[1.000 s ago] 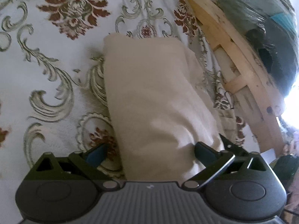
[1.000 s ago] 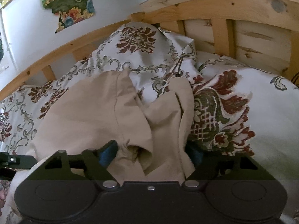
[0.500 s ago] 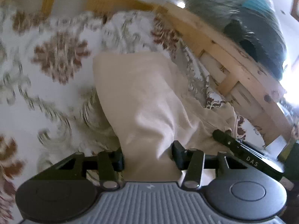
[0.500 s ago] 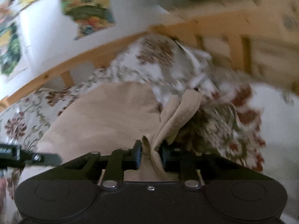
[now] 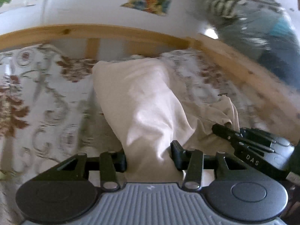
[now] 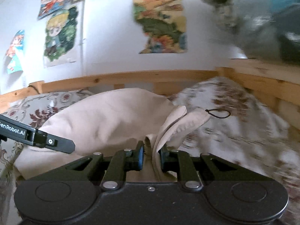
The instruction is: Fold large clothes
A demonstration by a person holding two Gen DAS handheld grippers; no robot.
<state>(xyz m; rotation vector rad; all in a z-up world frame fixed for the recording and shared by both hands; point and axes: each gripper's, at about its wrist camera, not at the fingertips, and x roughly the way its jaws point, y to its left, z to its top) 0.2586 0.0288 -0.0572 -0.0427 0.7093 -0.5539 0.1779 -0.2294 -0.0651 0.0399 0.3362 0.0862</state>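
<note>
A large beige garment lies on the patterned bedspread, lifted at its near end. My left gripper is shut on a thick bunched fold of it, the cloth filling the gap between the pads. In the right wrist view the same beige garment rises in a hump, and my right gripper is shut on a gathered corner whose flaps stick up past the fingers. A thin black loop hangs from that corner. The right gripper's black finger shows at the right of the left wrist view.
A floral bedspread covers the bed. A wooden bed rail runs along the back and down the right side. Posters hang on the white wall. A heap of grey and teal clothes sits at the upper right.
Both grippers have closed on the beige garment and risen with it. The views have tilted up, so that the bed rail and the wall posters now show.
</note>
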